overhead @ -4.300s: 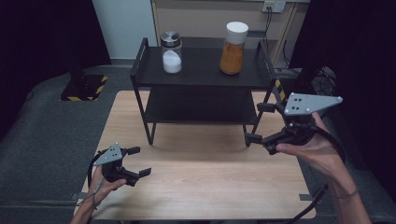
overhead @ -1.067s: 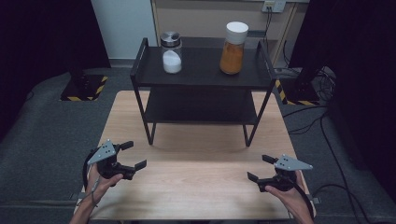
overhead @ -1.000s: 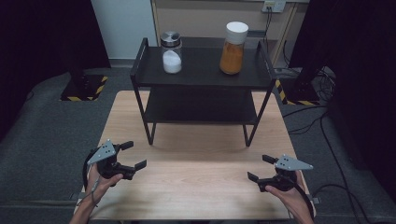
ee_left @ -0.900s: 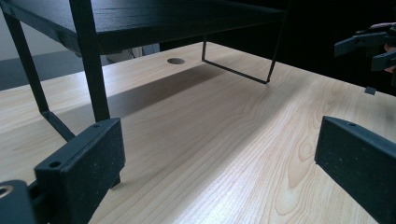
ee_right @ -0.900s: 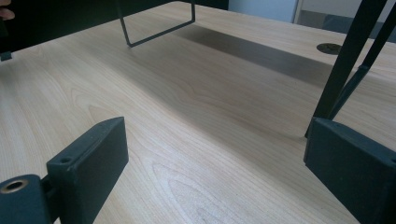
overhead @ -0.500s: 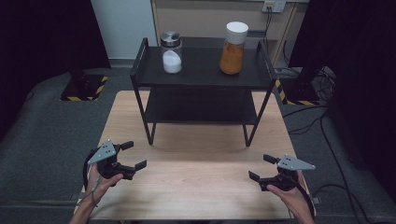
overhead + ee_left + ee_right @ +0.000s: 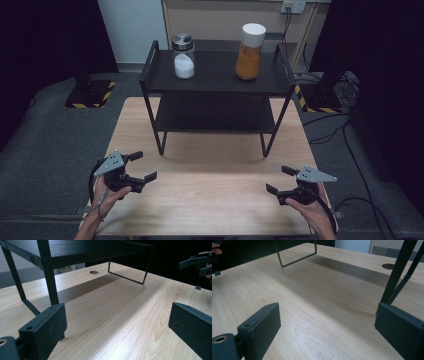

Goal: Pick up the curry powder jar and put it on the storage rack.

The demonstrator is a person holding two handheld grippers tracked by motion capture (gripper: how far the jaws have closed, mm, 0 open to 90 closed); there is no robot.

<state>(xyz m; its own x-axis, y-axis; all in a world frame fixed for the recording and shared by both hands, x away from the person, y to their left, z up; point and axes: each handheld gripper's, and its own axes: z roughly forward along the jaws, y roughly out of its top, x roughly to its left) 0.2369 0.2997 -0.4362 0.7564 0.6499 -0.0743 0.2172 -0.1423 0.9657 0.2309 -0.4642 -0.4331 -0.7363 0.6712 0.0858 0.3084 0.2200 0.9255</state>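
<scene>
My left claw point(image 7: 140, 167) stands wide, its two black jaws well apart with nothing between them but bare wood. It hangs low over the near left part of the desk point(image 7: 215, 170), held in my left hand point(image 7: 107, 192). Looking along its jaws, I see the nearest leg of the black shelf rack point(image 7: 50, 280) just ahead on the left jaw's side, and my other claw far off at the right edge.

My right claw point(image 7: 279, 180) is just as wide, and it grips nothing and presses on nothing. It sits over the near right part of the desk in my right hand point(image 7: 312, 212), jaws pointing toward the middle. From its own view, a leg of the rack point(image 7: 398, 267) rises just behind the right jaw.

The two jars stand on the top shelf of the rack point(image 7: 215, 80), well apart from both claws. The small jar with white powder point(image 7: 183, 57) and a metal lid is toward the shelf's left; the taller jar with orange powder point(image 7: 249, 52) and a white lid is toward its right. Both stand upright, apart from each other.
</scene>
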